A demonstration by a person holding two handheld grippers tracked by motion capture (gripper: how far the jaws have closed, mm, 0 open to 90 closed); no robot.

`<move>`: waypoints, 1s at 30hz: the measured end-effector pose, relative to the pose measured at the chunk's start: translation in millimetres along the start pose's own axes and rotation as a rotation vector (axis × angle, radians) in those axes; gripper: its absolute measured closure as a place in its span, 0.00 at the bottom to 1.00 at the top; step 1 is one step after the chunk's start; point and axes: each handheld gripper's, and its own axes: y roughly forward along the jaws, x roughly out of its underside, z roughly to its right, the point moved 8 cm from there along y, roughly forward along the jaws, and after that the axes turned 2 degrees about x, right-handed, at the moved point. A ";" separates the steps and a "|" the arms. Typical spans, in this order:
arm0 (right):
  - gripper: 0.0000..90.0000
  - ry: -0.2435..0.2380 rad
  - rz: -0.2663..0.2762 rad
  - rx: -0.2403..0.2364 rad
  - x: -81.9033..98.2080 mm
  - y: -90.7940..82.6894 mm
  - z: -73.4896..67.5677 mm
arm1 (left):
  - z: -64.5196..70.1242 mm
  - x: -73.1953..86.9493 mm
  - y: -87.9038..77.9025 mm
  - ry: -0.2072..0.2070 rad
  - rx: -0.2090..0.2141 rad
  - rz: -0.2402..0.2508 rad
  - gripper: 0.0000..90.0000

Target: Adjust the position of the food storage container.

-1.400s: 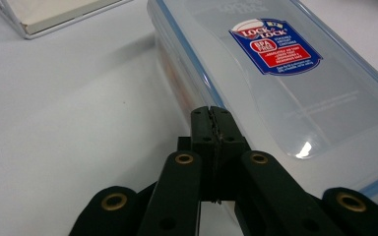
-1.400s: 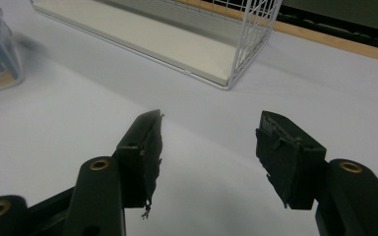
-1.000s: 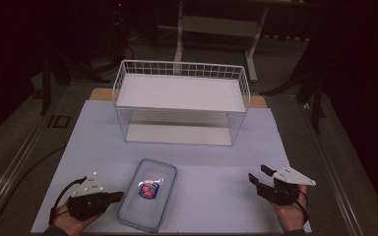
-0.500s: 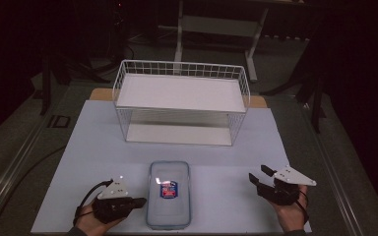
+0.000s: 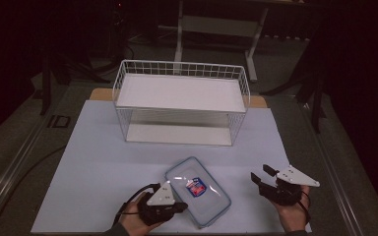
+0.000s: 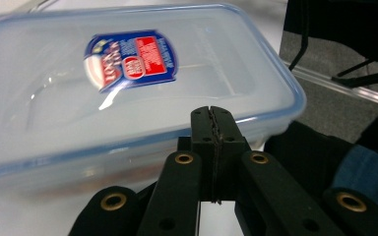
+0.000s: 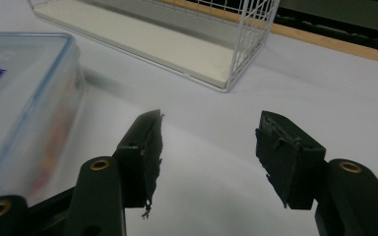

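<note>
Left gripper (image 5: pixel 181 207) (fingers closed) pushed container (image 5: pixel 197 191) rightward, turning it.

high view: fixed above the near edge, facing forward and down over the whole bench (image 5: pixel 103 162) | left gripper view: low, very close against the plastic box (image 6: pixel 128 93) | right gripper view: low, facing the wire basket (image 7: pixel 226 44) | shared: plastic box (image 5: pixel 198 190) in all three, wire basket (image 5: pixel 182 105) in high and right

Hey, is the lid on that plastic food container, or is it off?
On. The blue-rimmed lid with its label sits flat over the container, rim to rim.
</note>
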 end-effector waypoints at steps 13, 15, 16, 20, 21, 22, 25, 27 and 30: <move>0.48 0.000 -0.004 -0.006 0.2 0.8 -1.5 | -5.7 -28.0 49.2 0.007 -0.036 0.017 1.00; 0.48 0.001 -0.004 -0.006 0.3 0.9 -1.7 | -6.7 -29.9 52.9 0.003 -0.041 0.021 1.00; 0.48 0.001 -0.003 -0.006 0.4 0.7 -1.4 | -9.3 -35.2 60.1 -0.005 -0.052 0.030 1.00; 0.48 0.004 -0.007 -0.007 1.2 0.9 -1.1 | -14.7 -45.4 72.2 -0.008 -0.070 0.029 1.00; 0.48 0.005 -0.007 -0.007 1.2 0.9 -1.4 | -15.0 -46.5 72.8 -0.004 -0.071 0.030 1.00; 0.48 0.005 -0.007 -0.008 1.2 0.8 -1.7 | -15.0 -46.5 72.8 -0.004 -0.071 0.030 1.00; 0.52 0.006 -0.015 -0.012 2.4 1.5 -2.4 | -21.1 -44.3 61.4 0.023 -0.091 0.039 0.98; 0.56 0.009 -0.027 -0.018 4.2 3.2 -2.9 | -29.3 -43.0 50.7 0.007 -0.113 0.055 0.98; 0.61 0.012 -0.036 -0.039 5.1 5.1 -6.3 | -47.0 -41.7 32.8 -0.032 -0.153 0.084 0.98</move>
